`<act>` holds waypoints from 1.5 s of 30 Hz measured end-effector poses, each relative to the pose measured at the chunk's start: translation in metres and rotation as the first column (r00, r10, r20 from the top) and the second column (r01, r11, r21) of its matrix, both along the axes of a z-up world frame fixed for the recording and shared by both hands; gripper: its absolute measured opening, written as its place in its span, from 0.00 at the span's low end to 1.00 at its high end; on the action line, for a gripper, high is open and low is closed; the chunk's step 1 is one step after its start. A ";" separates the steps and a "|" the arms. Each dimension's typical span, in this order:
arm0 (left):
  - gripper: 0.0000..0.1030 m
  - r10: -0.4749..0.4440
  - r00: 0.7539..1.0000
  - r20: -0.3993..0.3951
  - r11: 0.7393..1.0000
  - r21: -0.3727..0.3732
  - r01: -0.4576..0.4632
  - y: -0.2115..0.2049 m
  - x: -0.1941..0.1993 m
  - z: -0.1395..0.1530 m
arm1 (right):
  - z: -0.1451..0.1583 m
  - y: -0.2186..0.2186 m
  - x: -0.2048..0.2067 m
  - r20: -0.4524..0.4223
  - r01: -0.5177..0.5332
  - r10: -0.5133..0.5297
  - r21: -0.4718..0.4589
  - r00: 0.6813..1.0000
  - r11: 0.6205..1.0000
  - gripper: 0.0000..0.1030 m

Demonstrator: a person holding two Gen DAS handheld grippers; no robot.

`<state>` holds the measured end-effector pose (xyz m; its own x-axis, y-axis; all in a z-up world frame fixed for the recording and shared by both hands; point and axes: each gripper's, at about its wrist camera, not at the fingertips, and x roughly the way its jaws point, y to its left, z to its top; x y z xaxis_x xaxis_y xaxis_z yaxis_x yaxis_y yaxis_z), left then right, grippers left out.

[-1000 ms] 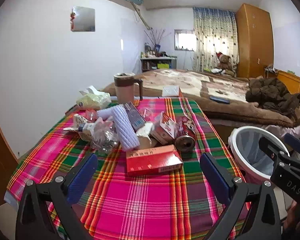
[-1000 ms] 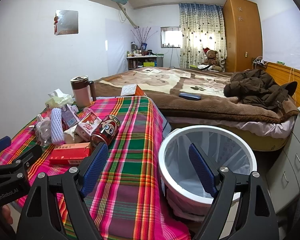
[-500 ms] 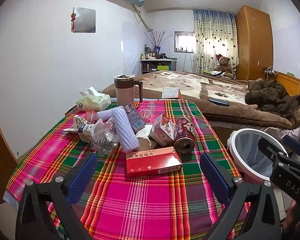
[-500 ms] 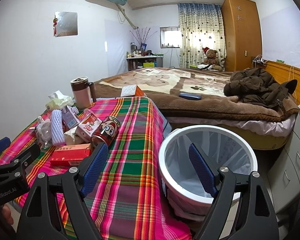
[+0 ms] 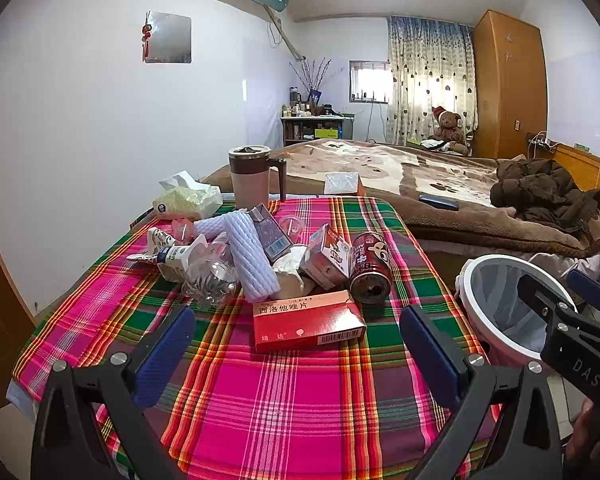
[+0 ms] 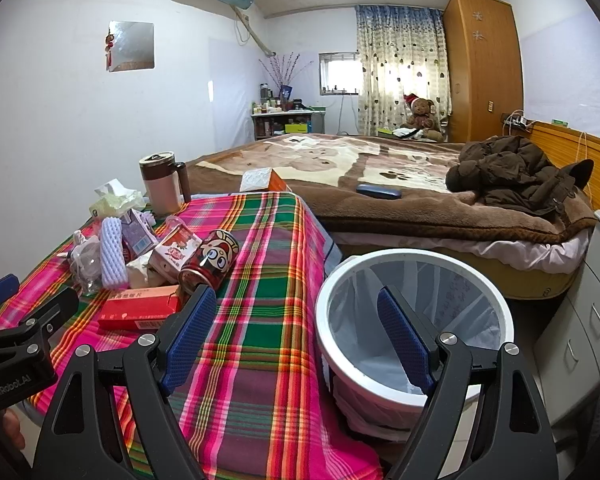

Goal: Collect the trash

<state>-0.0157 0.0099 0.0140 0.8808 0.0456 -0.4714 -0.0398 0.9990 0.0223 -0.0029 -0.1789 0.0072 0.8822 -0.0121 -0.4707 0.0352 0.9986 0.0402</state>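
Observation:
A heap of trash lies on the plaid tablecloth [image 5: 268,392]: a red medicine box [image 5: 306,320] in front, a red drink can [image 5: 369,267] on its side, a small carton [image 5: 326,257], a white foam sleeve [image 5: 250,258] and a crushed clear bottle [image 5: 210,280]. A white bin [image 6: 414,320] with a clear liner stands on the floor right of the table. My left gripper [image 5: 296,354] is open and empty, just short of the red box. My right gripper [image 6: 296,334] is open and empty, over the table's right edge and the bin's rim.
A lidded mug [image 5: 252,178] and a tissue pack [image 5: 188,200] stand at the table's far side. A bed [image 6: 380,184] with a brown blanket and jacket lies behind. Grey drawers [image 6: 580,320] stand right of the bin.
Both grippers have tilted slightly, so the scene sits a little lower in both views. Neither gripper has closed or touched anything. The trash has not moved.

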 end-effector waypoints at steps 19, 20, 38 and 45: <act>1.00 0.030 0.992 -0.125 0.998 -0.042 -0.035 0.072 0.050 -0.019 | -0.019 0.030 0.067 -0.125 -0.062 0.067 0.048 0.990 0.997 0.82; 1.00 0.039 0.991 -0.128 0.998 -0.034 -0.043 0.077 0.055 -0.020 | -0.021 0.034 0.074 -0.138 -0.077 0.083 0.053 0.987 0.996 0.82; 0.77 -0.039 0.971 -0.237 0.984 -0.177 -0.004 0.098 0.133 -0.034 | -0.037 0.060 0.135 -0.234 -0.119 0.141 0.103 0.962 0.987 0.70; 0.64 -0.067 0.966 -0.250 0.976 -0.216 0.011 0.096 0.151 -0.037 | -0.043 0.066 0.146 -0.279 -0.151 0.186 0.142 0.942 0.978 0.64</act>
